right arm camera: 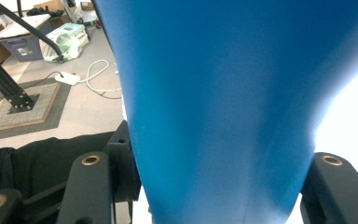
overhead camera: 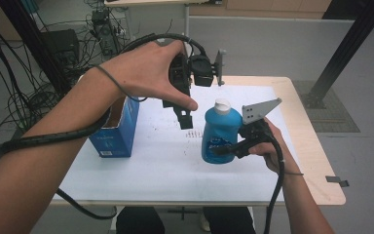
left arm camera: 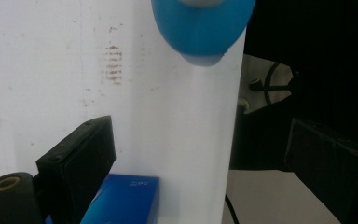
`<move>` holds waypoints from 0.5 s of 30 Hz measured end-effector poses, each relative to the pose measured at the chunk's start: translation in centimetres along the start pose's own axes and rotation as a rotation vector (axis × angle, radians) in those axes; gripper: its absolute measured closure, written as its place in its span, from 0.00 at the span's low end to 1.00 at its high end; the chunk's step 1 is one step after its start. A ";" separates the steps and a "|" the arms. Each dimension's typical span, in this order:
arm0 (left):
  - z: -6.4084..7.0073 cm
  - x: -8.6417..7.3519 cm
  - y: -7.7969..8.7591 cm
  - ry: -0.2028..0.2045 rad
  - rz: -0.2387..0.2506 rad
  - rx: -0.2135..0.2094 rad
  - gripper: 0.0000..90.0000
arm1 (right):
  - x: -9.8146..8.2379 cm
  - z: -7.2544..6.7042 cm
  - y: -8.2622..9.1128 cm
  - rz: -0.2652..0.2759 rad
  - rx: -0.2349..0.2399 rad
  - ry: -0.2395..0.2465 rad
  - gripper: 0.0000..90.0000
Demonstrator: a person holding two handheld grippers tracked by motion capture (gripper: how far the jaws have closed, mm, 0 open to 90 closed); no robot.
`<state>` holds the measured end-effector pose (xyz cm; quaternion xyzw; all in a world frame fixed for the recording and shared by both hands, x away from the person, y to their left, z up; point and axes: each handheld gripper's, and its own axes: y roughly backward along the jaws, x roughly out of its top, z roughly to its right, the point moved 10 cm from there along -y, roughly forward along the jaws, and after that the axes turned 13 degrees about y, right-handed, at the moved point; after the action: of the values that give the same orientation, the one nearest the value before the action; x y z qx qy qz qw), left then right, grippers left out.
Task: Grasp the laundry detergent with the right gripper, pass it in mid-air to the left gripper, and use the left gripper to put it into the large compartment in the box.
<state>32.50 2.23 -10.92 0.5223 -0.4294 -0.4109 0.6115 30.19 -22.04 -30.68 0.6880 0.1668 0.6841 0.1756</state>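
A blue bottle (overhead camera: pixel 219 134) with a white cap (overhead camera: pixel 222 105) stands upright on the white table (overhead camera: pixel 165 161). My right gripper (overhead camera: pixel 230 148) is shut on the bottle's lower body from the right; in the right gripper view the bottle (right arm camera: pixel 223 93) sits squeezed between the two black jaws. My left gripper (overhead camera: pixel 185 119) hangs above the table to the left of the bottle's top, pointing down, open with nothing between its fingers. In the left gripper view (left arm camera: pixel 200 172) the bottle (left arm camera: pixel 203 28) shows from above at the top edge.
An open blue cardboard box (overhead camera: pixel 114 129) stands at the table's left, also under the left jaw (left arm camera: pixel 121 198). A black frame post (overhead camera: pixel 345 48) rises beyond the far right corner. Cables lie on the floor at far left. A dark smudge marks the sheet (left arm camera: pixel 113 65).
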 end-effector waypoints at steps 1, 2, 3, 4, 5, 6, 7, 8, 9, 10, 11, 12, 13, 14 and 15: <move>0.2 0.4 0.1 -0.008 0.000 0.006 0.10 | 0.1 0.0 -0.2 0.000 0.005 0.004 0.47; 0.2 0.7 0.2 -0.015 -0.005 0.004 0.10 | 0.2 0.0 -0.4 -0.001 0.011 0.007 0.47; 0.2 0.7 0.2 -0.015 -0.005 0.004 0.10 | 0.2 0.0 -0.4 -0.001 0.011 0.007 0.47; 0.3 0.9 0.2 -0.019 -0.006 0.010 0.10 | 0.3 -0.1 -0.5 -0.002 0.011 0.009 0.47; 0.4 1.1 0.2 -0.023 -0.007 0.016 0.10 | 0.3 0.0 -0.6 -0.002 0.015 0.012 0.47; 0.6 1.3 0.1 -0.030 -0.014 0.019 0.09 | 0.3 0.0 -0.6 -0.001 0.018 0.013 0.47; 0.7 1.5 0.0 -0.037 -0.018 0.019 0.09 | 0.4 0.0 -0.7 0.000 0.019 0.014 0.47; 0.7 1.7 -0.1 -0.040 -0.021 0.021 0.09 | 0.4 0.0 -0.8 0.002 0.022 0.018 0.47; 0.9 1.9 -0.2 -0.044 -0.026 0.025 0.09 | 0.4 0.0 -0.9 0.004 0.024 0.018 0.47; 1.0 2.2 -0.3 -0.052 -0.030 0.025 0.09 | 0.5 0.0 -1.0 0.004 0.026 0.018 0.47; 1.1 2.3 -0.4 -0.057 -0.031 0.029 0.09 | 0.6 -0.1 -1.1 0.004 0.024 0.021 0.47; 1.2 2.5 -0.5 -0.059 -0.035 0.030 0.10 | 0.7 0.0 -1.3 0.002 0.031 0.026 0.47; 1.2 2.7 -0.5 -0.062 -0.038 0.025 0.10 | 0.7 0.0 -1.3 0.002 0.031 0.026 0.47; 1.3 2.8 -0.6 -0.068 -0.035 0.018 0.09 | 0.7 0.0 -1.4 0.003 0.029 0.027 0.47; 1.4 3.0 -0.5 -0.073 -0.032 0.019 0.09 | 0.8 0.0 -1.5 0.000 0.036 0.027 0.47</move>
<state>32.04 -1.08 -11.05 0.5195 -0.4467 -0.4356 0.5838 30.18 -20.37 -30.67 0.6816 0.1815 0.6903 0.1611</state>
